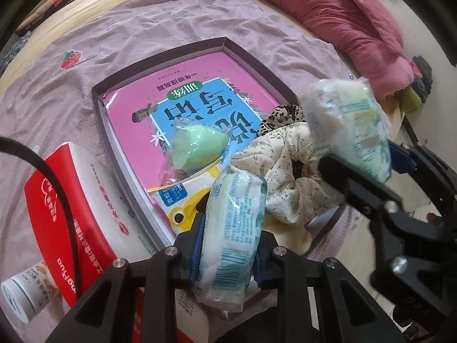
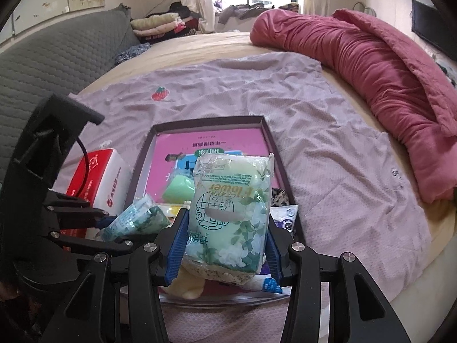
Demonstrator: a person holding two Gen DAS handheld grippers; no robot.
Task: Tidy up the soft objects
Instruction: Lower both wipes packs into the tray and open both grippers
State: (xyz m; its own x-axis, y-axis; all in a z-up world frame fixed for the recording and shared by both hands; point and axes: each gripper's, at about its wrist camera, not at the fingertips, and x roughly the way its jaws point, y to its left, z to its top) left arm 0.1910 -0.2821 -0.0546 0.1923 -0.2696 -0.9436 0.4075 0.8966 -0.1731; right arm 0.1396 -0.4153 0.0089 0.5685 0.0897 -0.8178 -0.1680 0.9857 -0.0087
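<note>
My left gripper (image 1: 230, 228) is shut on a small pale green tissue pack (image 1: 231, 228), held just above the near end of an open dark-rimmed box (image 1: 160, 54). In the box lie a pink book (image 1: 171, 91), a wrapped green sponge (image 1: 197, 148), a cream floral cloth (image 1: 285, 165) and a leopard-print scrunchie (image 1: 282, 117). My right gripper (image 2: 227, 223) is shut on a larger flower-print tissue pack (image 2: 231, 208), also over the box's near end (image 2: 211, 120). Each view shows the other gripper: the right gripper (image 1: 368, 157) with its pack (image 1: 351, 125), and the left gripper (image 2: 120, 227) with its pack (image 2: 134, 220).
A red and white tissue box (image 1: 71, 200) lies left of the dark-rimmed box, with a white-lidded jar (image 1: 22, 294) beside it. Everything rests on a lilac sheet (image 2: 328, 148) with a strawberry print. A rolled pink-red quilt (image 2: 371, 65) lies along the right side.
</note>
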